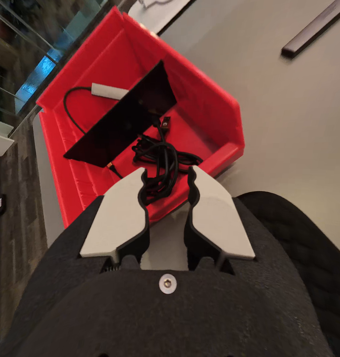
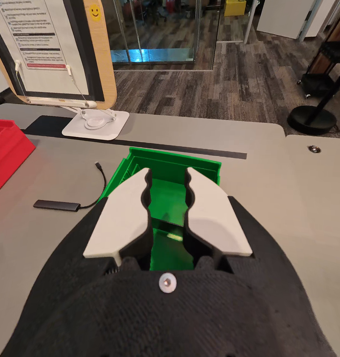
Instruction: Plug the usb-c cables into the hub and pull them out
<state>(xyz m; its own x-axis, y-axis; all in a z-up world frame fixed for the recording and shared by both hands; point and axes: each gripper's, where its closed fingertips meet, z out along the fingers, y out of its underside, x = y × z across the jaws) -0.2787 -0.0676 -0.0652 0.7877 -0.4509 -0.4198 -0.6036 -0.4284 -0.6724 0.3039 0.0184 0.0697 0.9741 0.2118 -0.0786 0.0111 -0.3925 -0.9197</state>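
Your left gripper (image 1: 166,170) is spread wide and empty, hovering over the near end of the red bin (image 1: 213,108), lined up on the tangle of black cables (image 1: 161,154) lying on the bin floor on the near side of a black divider panel (image 1: 122,119). Beyond the divider sits a grey hub-like block (image 1: 109,90) with its own black lead. Left view is motion-blurred, so I can't tell which connector is which in that tangle.

Your right gripper (image 2: 168,170) is also spread and empty, over the green bin (image 2: 175,164), which looks empty where visible. The dark hub (image 2: 56,205) lies flat on the table (image 2: 261,193), left of the green bin and near the red bin's corner, with its short pigtail lead (image 2: 102,181) curling toward the far edge.

Reads as the opening step: nothing plugged, first cable not yet picked.

Next: drop the left gripper into the bin and pinch one cable near its plug end, not mid-loop, or the whole knot will likely come up. Right gripper should shift left to pin the hub before you insert
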